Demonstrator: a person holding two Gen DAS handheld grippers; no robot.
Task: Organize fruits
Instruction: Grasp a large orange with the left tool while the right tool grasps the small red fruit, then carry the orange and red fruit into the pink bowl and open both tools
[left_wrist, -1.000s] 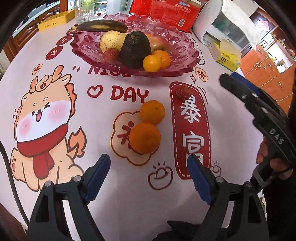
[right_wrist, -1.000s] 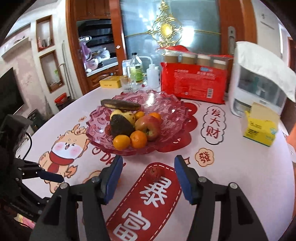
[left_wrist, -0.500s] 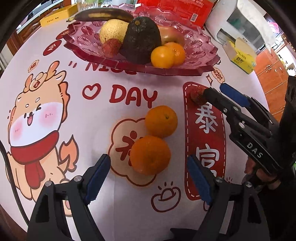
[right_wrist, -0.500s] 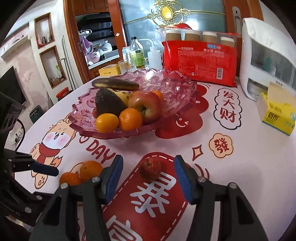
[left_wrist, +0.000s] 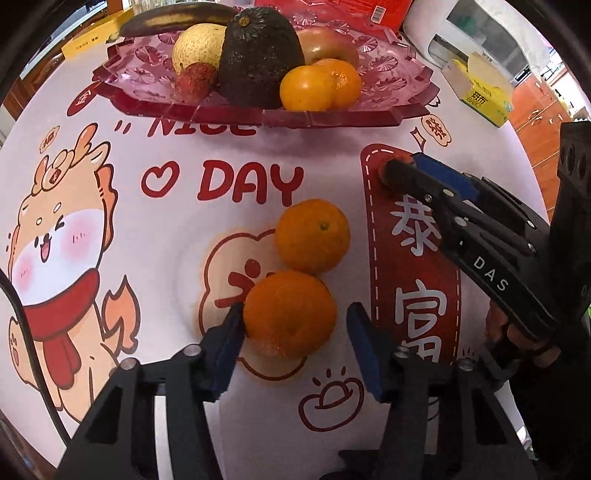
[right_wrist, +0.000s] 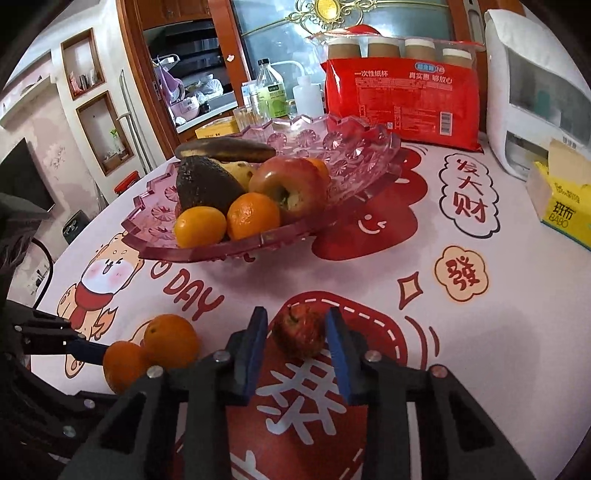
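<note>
Two oranges lie loose on the printed tablecloth. The near orange (left_wrist: 290, 314) sits between the closing jaws of my left gripper (left_wrist: 295, 341): the left pad touches it and a gap shows at the right pad. The far orange (left_wrist: 313, 236) rests against it. A red lychee (right_wrist: 301, 334) lies between the closing jaws of my right gripper (right_wrist: 295, 339), with a thin gap at the left pad. The left wrist view shows the right gripper (left_wrist: 402, 171) low over that lychee. The pink glass plate (left_wrist: 258, 114) behind holds a banana, an avocado, a pear, an apple, two oranges and a lychee.
A yellow tissue box (right_wrist: 565, 206) and a white appliance (right_wrist: 535, 92) stand at the right. A red pack of paper cups (right_wrist: 402, 99) and bottles (right_wrist: 269, 88) stand behind the plate. A hand (left_wrist: 517, 332) grips the right tool's handle.
Both grippers came down toward the table and their jaws narrowed. The left now straddles the near orange; the right straddles the lychee.
</note>
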